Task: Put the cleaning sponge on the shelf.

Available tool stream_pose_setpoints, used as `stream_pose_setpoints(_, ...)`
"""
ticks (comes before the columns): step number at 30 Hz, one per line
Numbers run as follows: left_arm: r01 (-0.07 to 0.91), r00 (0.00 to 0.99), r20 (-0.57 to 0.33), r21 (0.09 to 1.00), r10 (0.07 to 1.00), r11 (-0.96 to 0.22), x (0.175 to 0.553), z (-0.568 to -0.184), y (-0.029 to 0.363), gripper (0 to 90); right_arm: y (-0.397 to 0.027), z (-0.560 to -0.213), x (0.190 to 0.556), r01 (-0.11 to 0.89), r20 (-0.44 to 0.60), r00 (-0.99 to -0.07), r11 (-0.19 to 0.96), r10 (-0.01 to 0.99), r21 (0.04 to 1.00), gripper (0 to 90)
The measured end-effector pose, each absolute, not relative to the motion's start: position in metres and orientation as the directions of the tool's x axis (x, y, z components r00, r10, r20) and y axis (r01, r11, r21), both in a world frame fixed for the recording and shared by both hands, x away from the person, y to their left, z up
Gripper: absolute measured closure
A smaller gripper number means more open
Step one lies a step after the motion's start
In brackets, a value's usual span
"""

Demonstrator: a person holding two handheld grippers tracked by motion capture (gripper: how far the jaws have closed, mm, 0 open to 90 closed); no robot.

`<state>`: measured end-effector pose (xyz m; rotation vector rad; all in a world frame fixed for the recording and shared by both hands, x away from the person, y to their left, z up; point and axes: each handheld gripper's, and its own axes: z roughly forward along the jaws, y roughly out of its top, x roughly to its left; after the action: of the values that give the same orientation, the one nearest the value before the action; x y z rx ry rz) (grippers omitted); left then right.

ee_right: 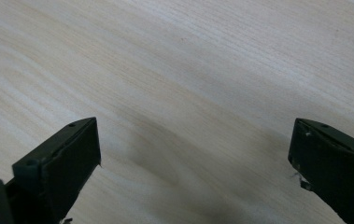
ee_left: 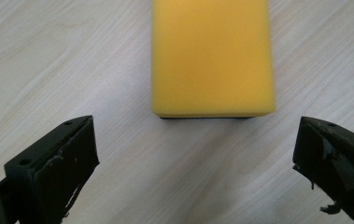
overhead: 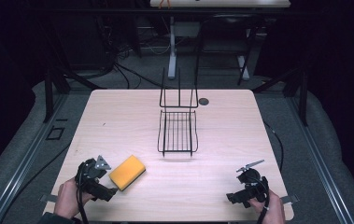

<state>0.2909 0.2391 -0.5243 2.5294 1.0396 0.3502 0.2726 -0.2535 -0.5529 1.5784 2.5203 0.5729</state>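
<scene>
— Two grippers low over a pale wooden table [overhead: 221, 140], one at each near corner. Biggest thing on it?

— Black wire rack [overhead: 178, 132], far ahead of both sets of fingers, about midway between them, tall back frame upright at its far end. Small dark round spot [overhead: 204, 101] just beside that frame.

— And closer in?

— Yellow sponge [ee_left: 212, 56], flat on the wood, dark underside just visible at its near edge. Straight ahead of the left gripper [ee_left: 195, 158], just past the fingertips, centred on the gap between them, touching neither.

— Left fingers [ee_left: 67, 154]?

— Spread wide, nothing clamped, only bare wood between them.

— Right gripper [ee_right: 193, 158]?

— Same: fingers [ee_right: 69, 156] wide apart, bare wood and a soft shadow in the gap. Well away from the sponge, held in a hand [overhead: 270, 211] at the table's near edge.
</scene>
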Motion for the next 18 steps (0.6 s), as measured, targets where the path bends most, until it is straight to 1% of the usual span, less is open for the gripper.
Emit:
stream_pose_setpoints(4, 0.627, 0.685, 0.080, 0.441, 0.724, -0.642, 0.290, -0.524, 0.240, 0.1, -0.250, -0.553, 0.270, 0.840, 0.087, -0.463, 0.406, 0.882, 0.360, 2.6)
stream_pose_setpoints(5, 0.638, 0.680, 0.061, 0.442, 0.731, -0.631, 0.291, -0.523, 0.238, 0.1, -0.250, -0.553, 0.269, 0.837, 0.082, -0.471, 0.415, 0.879, 0.358, 2.7)
stream_pose_setpoints(10, 0.653, 0.682, 0.023, 0.429, 0.731, -0.624, 0.292, -0.522, 0.232, 0.1, -0.252, -0.553, 0.271, 0.841, 0.090, -0.465, 0.409, 0.881, 0.354, 3.1)
stream_pose_setpoints(11, 0.653, 0.682, 0.023, 0.429, 0.731, -0.624, 0.292, -0.522, 0.232, 0.1, -0.252, -0.553, 0.271, 0.841, 0.090, -0.465, 0.409, 0.881, 0.354, 3.1)
stream_pose_setpoints(12, 0.656, 0.686, 0.025, 0.409, 0.727, -0.634, 0.294, -0.523, 0.228, 0.2, -0.252, -0.553, 0.271, 0.840, 0.090, -0.466, 0.409, 0.880, 0.356, 3.1)
stream_pose_setpoints(18, 0.646, 0.700, 0.029, 0.400, 0.714, -0.650, 0.302, -0.520, 0.217, 0.1, -0.249, -0.554, 0.271, 0.834, 0.085, -0.479, 0.423, 0.874, 0.354, 3.4)
